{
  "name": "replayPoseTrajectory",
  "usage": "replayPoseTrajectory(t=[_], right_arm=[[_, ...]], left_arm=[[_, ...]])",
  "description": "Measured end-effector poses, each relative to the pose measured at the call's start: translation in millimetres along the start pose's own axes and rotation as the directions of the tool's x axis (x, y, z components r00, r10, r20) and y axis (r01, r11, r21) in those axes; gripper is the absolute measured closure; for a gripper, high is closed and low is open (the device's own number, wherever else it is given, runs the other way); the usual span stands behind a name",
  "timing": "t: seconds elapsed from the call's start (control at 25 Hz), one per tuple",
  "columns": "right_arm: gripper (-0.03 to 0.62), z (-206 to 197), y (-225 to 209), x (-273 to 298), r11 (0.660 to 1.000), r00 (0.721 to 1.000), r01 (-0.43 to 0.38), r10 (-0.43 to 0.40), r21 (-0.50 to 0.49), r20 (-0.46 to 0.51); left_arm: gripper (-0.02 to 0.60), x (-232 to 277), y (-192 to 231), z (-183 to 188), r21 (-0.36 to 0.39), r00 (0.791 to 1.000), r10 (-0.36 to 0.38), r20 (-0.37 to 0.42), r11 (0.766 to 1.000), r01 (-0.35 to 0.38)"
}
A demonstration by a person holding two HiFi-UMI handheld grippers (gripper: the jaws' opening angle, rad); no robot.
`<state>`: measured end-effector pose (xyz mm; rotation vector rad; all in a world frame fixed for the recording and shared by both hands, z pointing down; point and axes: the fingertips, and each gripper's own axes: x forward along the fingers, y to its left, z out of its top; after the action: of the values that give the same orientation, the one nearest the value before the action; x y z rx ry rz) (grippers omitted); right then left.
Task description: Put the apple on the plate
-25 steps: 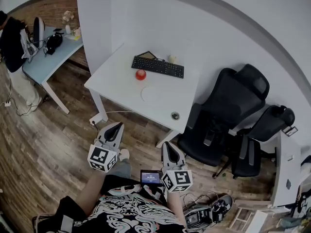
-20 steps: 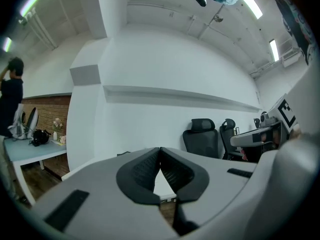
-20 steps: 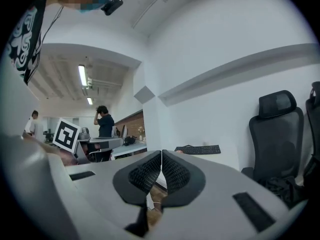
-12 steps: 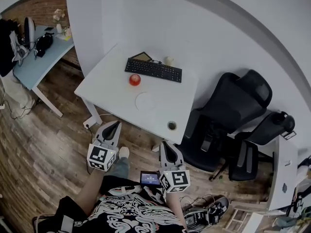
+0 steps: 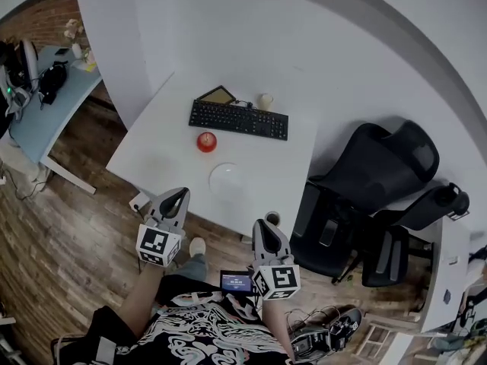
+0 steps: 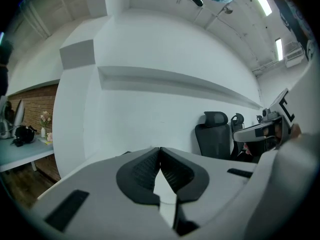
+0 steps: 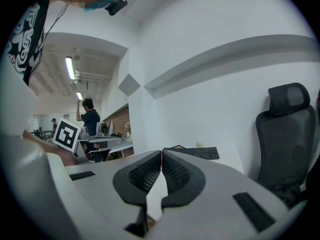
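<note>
Far left of the keyboard (image 5: 239, 119): a side desk (image 5: 34, 116), closer to the frame edge than a second ago.

Front-left of the keyboard: left gripper (image 5: 181, 195), jaws pressed together on nothing, tip now right at the front edge of the tabletop (image 5: 148, 154). A second ago, well short of that edge, with a wide strip of floor between. Same closed, empty state then as now.

Just in front of the keyboard's left end: apple (image 5: 206, 141), resting on the tabletop, untouched, not yet on the plate. In front of the keyboard's middle, near the apple but apart from it: plate (image 5: 229, 179), bare. No shift of either against the keyboard since the earlier frames, only larger and lower in the head view.

Front-right of the keyboard: right gripper (image 5: 261, 225), likewise closed and empty, tip at the tabletop's front edge just beside a small round thing (image 5: 272, 218). Earlier, far back over the floor.

Right of the keyboard: black chairs (image 5: 373, 169), off the tabletop.

For the task: approach nearly finished, nothing grasped so far. Likely next: opening one gripper and reaching toward the keyboard for the apple, still well apart from both tips.
</note>
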<state>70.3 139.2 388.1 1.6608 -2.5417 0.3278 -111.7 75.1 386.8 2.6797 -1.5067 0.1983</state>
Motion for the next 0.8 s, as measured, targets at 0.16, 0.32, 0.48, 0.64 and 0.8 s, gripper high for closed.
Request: replayPoseTrajectory(t=[0.16,0.32,0.48,0.64,0.8], right_arm=[[0.565,10,-9,36,1.0,1.0,0.03,-0.03,-0.007,0.0],[0.565,11,-20,72,0.999,0.999,0.05,-0.051,-0.01,-0.01],[0.565,10,-24,102,0.998,0.998,0.057,-0.058,-0.013,-0.029],[0.565,9,-25,116,0.999,0.997,0.048,-0.049,-0.022,-0.053],[0.565,7,-37,124,0.999,0.997,0.043,-0.044,-0.024,-0.07]], left_arm=[[0.566,32,23,1,0.011,1.0,-0.026,-0.017,1.0,0.026],[0.566,60,42,-3,0.005,0.998,-0.049,-0.027,0.999,0.049],[0.566,83,65,-5,0.031,0.998,-0.056,-0.032,0.998,0.057],[0.566,97,77,-14,0.018,0.998,-0.046,-0.049,0.999,0.047],[0.566,108,77,-18,0.011,0.997,-0.043,-0.06,0.999,0.043]])
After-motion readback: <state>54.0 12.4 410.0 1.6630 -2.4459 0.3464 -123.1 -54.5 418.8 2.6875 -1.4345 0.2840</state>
